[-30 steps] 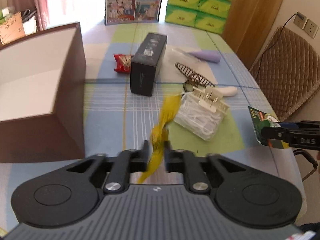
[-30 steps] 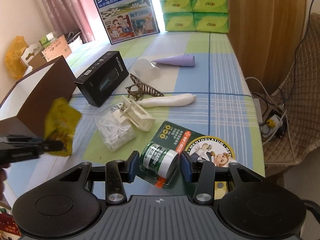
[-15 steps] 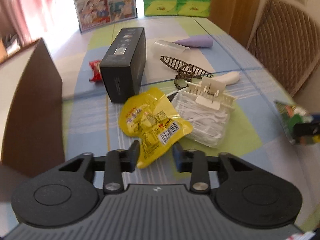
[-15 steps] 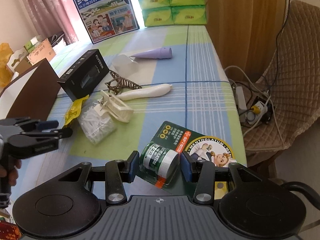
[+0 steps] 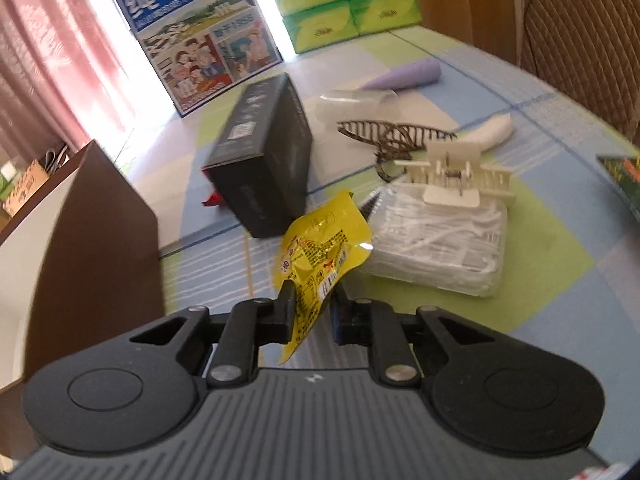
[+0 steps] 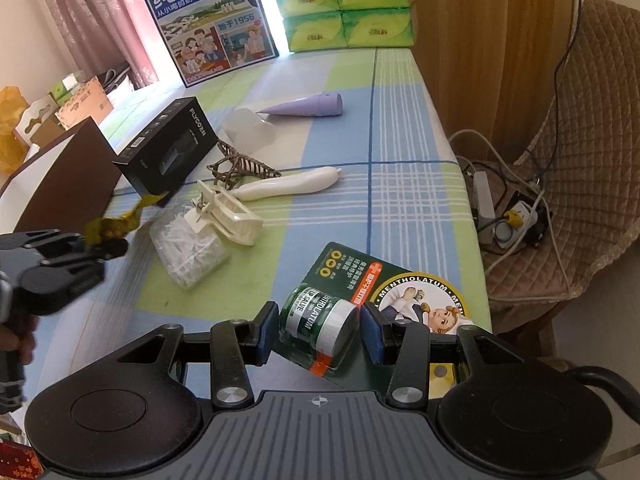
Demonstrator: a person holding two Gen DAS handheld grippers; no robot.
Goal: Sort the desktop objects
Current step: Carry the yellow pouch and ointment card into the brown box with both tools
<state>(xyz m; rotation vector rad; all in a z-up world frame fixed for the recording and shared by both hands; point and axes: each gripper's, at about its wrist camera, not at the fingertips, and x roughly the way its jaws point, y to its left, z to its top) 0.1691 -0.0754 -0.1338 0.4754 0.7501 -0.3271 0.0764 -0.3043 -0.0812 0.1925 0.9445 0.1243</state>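
**Yellow packet in left claw, salve pack in right**

The brown box (image 5: 96, 240) stood at the table's (image 6: 400, 184) left edge w/ its white inside showing; what lay in it couldn't be told from either cam. The clear bag of white floss picks (image 5: 440, 248) lay mid-table, a cream hair clip (image 5: 452, 176) resting on top of it.

Left gripper (image 5: 312, 312) had its jaws closing on the yellow snack packet (image 5: 320, 244), the packet's lower end between the pads, its top near the black box (image 5: 264, 160). Right gripper (image 6: 318, 334) was pinching the green lip-salve blister pack (image 6: 320, 320) by the jar, card backing sticking out to the right, close to the table's near-right edge.

Only the left cam showed a red wrapper (image 5: 212, 199) peeking from behind the black box. Only the right cam showed the power strip (image 6: 516, 216) & cables by the chair (image 6: 592, 120), plus the person's hand (image 6: 16, 336) on the left gripper's handle.
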